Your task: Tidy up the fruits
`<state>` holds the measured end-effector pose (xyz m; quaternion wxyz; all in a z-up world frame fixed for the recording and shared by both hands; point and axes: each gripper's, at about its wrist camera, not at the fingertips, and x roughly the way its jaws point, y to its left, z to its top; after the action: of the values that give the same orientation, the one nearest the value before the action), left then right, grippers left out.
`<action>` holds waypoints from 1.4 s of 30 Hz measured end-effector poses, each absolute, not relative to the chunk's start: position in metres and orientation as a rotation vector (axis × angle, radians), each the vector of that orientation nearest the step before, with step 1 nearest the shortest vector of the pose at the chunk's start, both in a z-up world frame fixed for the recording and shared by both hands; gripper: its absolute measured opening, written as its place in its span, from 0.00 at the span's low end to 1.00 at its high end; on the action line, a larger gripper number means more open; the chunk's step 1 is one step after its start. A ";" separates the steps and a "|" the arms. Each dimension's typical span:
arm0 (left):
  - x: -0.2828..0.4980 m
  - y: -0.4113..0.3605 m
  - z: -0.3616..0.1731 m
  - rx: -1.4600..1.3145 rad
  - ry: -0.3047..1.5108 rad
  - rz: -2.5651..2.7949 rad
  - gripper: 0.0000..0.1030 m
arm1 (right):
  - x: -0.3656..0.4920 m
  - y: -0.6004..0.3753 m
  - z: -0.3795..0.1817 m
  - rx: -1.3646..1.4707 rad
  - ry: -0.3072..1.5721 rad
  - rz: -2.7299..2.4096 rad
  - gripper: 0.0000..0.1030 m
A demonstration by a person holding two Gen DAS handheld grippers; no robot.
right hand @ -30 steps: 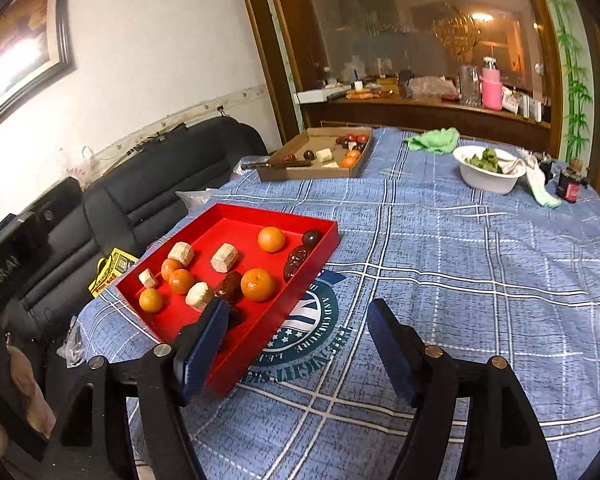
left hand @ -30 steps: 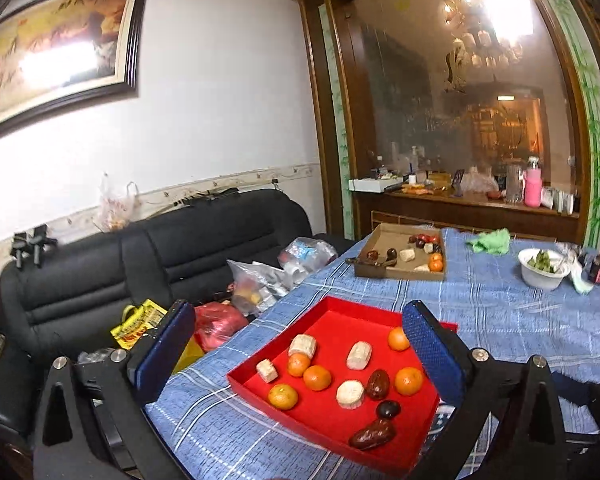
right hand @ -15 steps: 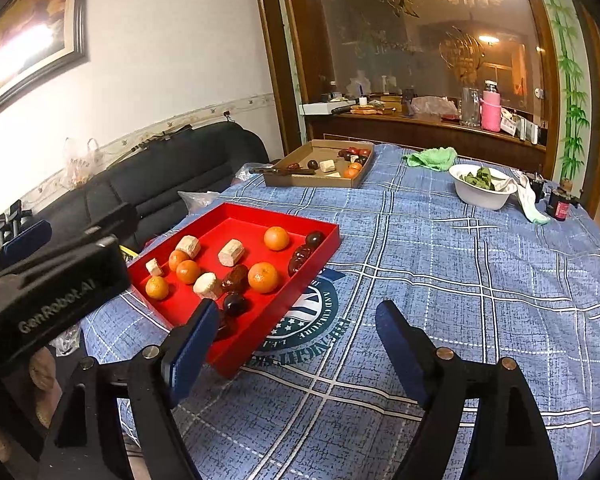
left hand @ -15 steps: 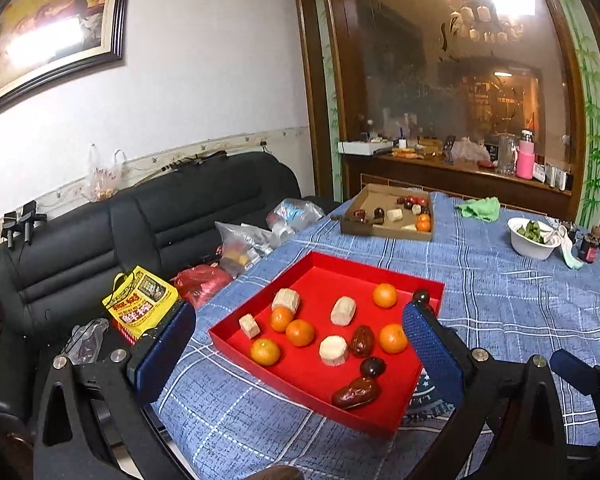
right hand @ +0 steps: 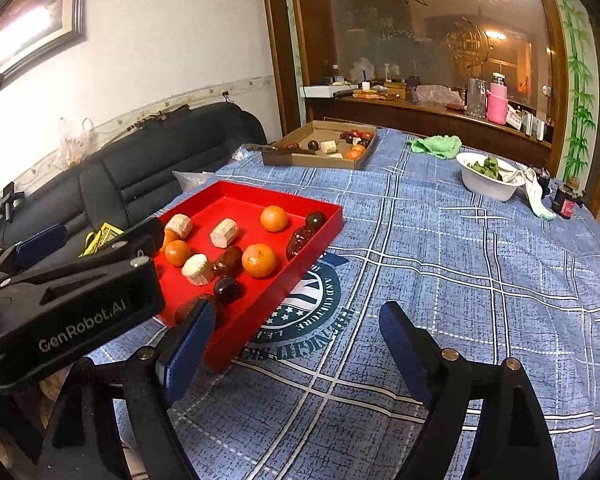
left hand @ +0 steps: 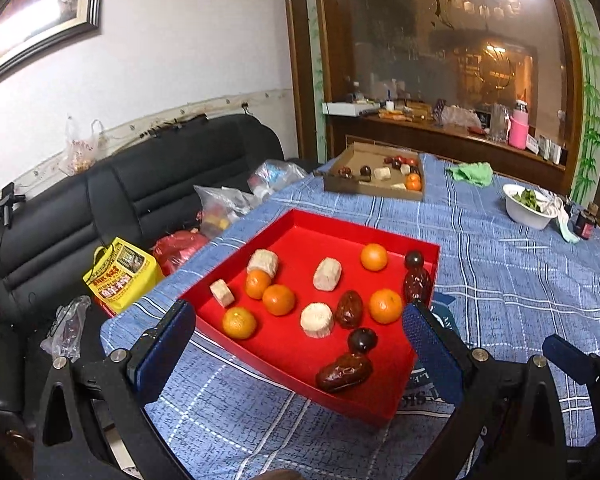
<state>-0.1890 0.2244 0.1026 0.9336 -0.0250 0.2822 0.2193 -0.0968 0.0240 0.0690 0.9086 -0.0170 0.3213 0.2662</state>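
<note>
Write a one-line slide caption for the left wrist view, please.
Open left tongs hover before a red tray of oranges, dates and banana pieces.

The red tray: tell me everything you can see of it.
The red tray is a shallow, glossy rectangle with low upright walls, plastic by its look. It lies flat on the blue checked tablecloth, near the table's sofa-side edge, one corner covering part of a printed round emblem. Loose in it are five oranges, four pale cut chunks, and several dark fruits: three wrinkled oblong ones and two round ones. Both claws are open and neither touches it.
</note>
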 end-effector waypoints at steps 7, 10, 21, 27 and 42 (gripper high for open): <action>-0.178 0.233 0.091 -0.069 0.612 0.439 1.00 | -0.083 0.029 0.060 -0.043 0.702 0.538 0.86; -0.175 0.237 0.087 -0.079 0.623 0.440 1.00 | -0.079 0.033 0.058 -0.049 0.711 0.537 0.86; -0.164 0.252 0.073 -0.120 0.661 0.432 1.00 | -0.072 0.054 0.057 -0.102 0.717 0.554 0.86; -0.158 0.260 0.066 -0.140 0.685 0.428 1.00 | -0.068 0.065 0.054 -0.128 0.722 0.560 0.86; -0.153 0.270 0.071 -0.158 0.704 0.430 1.00 | -0.060 0.077 0.054 -0.137 0.727 0.571 0.86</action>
<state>-0.1530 0.2698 0.0708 0.9130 -0.0768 0.3419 0.2089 -0.0604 0.0766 0.0536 0.8929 -0.0660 0.3502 0.2752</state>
